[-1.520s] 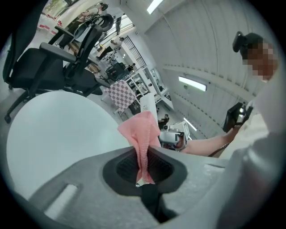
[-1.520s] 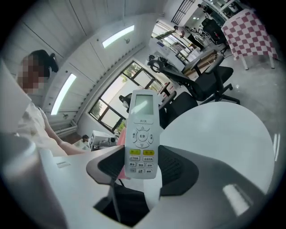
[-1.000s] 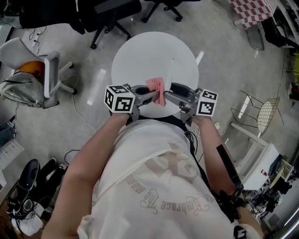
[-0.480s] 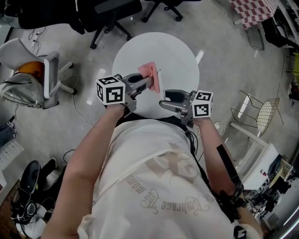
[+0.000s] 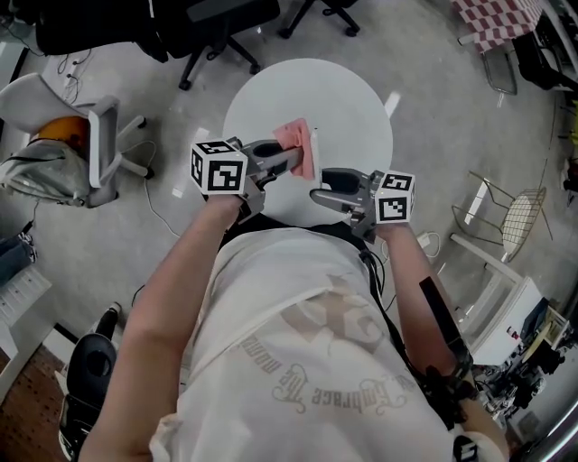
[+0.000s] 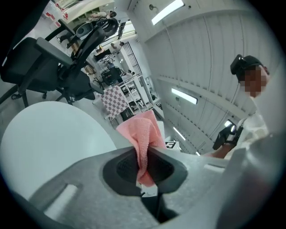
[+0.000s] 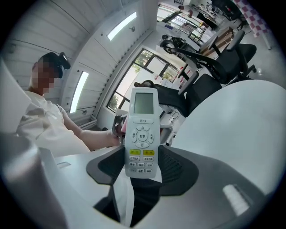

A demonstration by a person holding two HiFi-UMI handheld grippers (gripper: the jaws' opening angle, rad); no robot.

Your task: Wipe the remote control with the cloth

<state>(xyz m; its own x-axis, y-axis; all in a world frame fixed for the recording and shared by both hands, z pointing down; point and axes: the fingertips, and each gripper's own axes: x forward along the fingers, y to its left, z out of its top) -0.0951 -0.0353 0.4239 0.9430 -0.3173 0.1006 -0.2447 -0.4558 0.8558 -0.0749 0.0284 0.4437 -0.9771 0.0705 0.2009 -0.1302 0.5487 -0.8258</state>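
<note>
In the right gripper view a white remote control (image 7: 142,134) stands upright with its screen and buttons facing the camera, and my right gripper (image 7: 142,169) is shut on its lower end. In the head view the remote (image 5: 315,152) shows edge-on above the round white table (image 5: 357,108), held by the right gripper (image 5: 318,184). My left gripper (image 5: 294,161) is shut on a pink cloth (image 5: 298,137), which lies against the remote's left side. In the left gripper view the cloth (image 6: 144,138) is pinched between the jaws of the left gripper (image 6: 145,169).
Black office chairs (image 5: 217,23) stand beyond the table. A white chair with bags (image 5: 77,149) is at the left, a wire chair (image 5: 517,215) at the right. Cables lie on the grey floor. The person's torso fills the near side.
The left gripper has carried the cloth up and away from the body, from near the table's front edge to over its middle. The right gripper with the remote shifted slightly left.
</note>
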